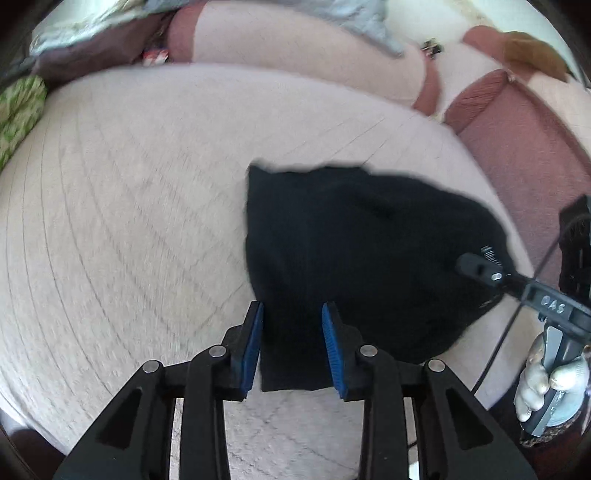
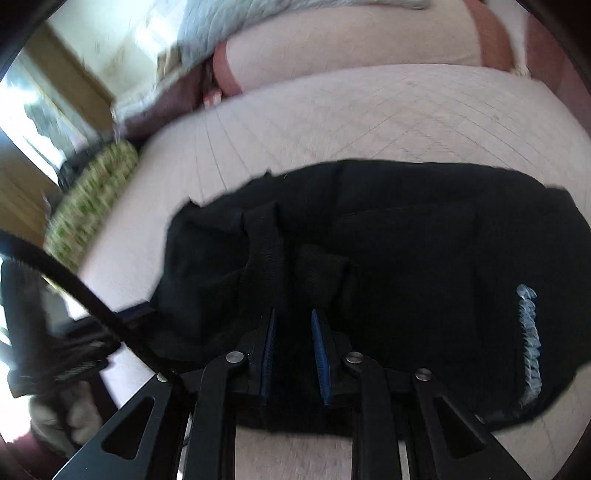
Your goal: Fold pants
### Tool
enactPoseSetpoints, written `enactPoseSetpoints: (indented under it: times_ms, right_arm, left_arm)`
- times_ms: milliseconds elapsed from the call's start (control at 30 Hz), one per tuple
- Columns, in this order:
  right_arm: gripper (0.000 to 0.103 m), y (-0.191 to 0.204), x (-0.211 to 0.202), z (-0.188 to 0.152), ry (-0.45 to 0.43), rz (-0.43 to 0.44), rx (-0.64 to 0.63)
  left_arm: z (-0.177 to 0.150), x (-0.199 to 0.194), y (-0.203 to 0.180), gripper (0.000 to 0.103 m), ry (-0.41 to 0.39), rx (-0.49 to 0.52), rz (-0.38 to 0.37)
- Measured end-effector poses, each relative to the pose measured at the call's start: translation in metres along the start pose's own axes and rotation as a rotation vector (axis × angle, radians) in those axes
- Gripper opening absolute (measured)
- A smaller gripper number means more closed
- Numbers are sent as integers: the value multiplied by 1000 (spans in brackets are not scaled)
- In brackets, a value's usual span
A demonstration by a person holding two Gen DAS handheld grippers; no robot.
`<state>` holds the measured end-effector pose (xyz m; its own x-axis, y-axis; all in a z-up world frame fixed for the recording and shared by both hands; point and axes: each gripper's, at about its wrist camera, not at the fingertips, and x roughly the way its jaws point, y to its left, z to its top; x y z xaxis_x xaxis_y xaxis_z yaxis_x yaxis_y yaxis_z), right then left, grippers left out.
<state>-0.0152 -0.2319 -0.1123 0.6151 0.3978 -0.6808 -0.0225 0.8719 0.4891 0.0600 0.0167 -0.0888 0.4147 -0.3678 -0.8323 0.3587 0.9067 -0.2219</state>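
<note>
The black pants (image 1: 354, 254) lie bunched on a pale quilted bed cover (image 1: 129, 221). My left gripper (image 1: 293, 347) is open, its blue pads on either side of the near left corner of the pants. My right gripper (image 2: 293, 354) is partly open over the near edge of the pants (image 2: 388, 266), with black cloth between the blue pads; whether they pinch it is unclear. The right gripper also shows in the left wrist view (image 1: 476, 267) at the pants' right edge. A pale label (image 2: 530, 343) shows on the right part of the pants.
Pink and cream pillows (image 1: 295, 40) and a grey blanket (image 1: 365, 18) lie at the far side of the bed. A green patterned cushion (image 1: 18, 114) sits at the left edge. A maroon bed edge (image 1: 524, 155) runs along the right.
</note>
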Motion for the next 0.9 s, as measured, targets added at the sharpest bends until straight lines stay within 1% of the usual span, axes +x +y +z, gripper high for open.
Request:
enactPoseSetpoints:
  times_ms: [33,67,100,133,167,200,233,267,300,367,433,500,533,600,633,667,733,833,867,900]
  right_arm:
    - [23,-6,-17,-1,-52,6,27]
    - [29,-17,-42,-4,-122,13,76]
    - [42,-24,-55,-7,-163,8,108]
    - [50,-41,-78,-16,-244,-27,180]
    - [62,-55,-91,-24,-295,-73,232]
    - [65,-63,-97,-29,-319,-105,265]
    - [65,-78,-103,-38,-336,-151,321]
    - [65,-88,-103,-43,-335,-167,359]
    - [65,-101,-100,-51,-318,-166,414]
    - [65,-115,-89,-61,-288,-145,481]
    - [64,-122,-82,-69,-275,-154,533]
    - [64,-129,-79,-72,-275,-152,554]
    - [64,-129,-78,-71,-279,-151,543]
    - [64,-128,-75,-63,-286,-145,514]
    - [64,-130,-72,-61,-290,-131,509]
    - [65,-127,-67,-58,-292,-123,517]
    - [65,-136,-61,-59,-314,-91,551]
    - [65,-137,-57,-57,-344,-85,544]
    - [65,-137,-54,-55,-349,-85,540]
    - [64,-136,-52,-54,-350,-84,535]
  left_arm:
    - [9,-9,-7,36,-27,22,-10]
    - [18,-14,-14,42,-45,41,-26]
    - [27,-17,-22,49,-56,58,-42]
    - [38,-17,-33,52,-60,75,-57]
    - [51,-12,-48,55,-54,101,-83]
    - [64,-5,-63,55,-44,125,-107]
    - [75,2,-80,55,-30,155,-134]
    - [84,11,-96,56,-12,188,-156]
    - [94,22,-117,56,8,226,-164]
    - [106,42,-152,56,40,298,-172]
    - [111,67,-192,56,86,369,-176]
    - [112,87,-222,56,154,431,-200]
    - [106,93,-232,56,182,458,-205]
    - [104,116,-257,56,223,531,-179]
    - [104,128,-268,56,230,561,-155]
    - [105,138,-277,56,240,576,-146]
    - [107,157,-290,56,281,593,-140]
    - [108,182,-302,56,356,601,-133]
    - [106,188,-304,56,371,614,-115]
    - [105,190,-307,55,369,629,-103]
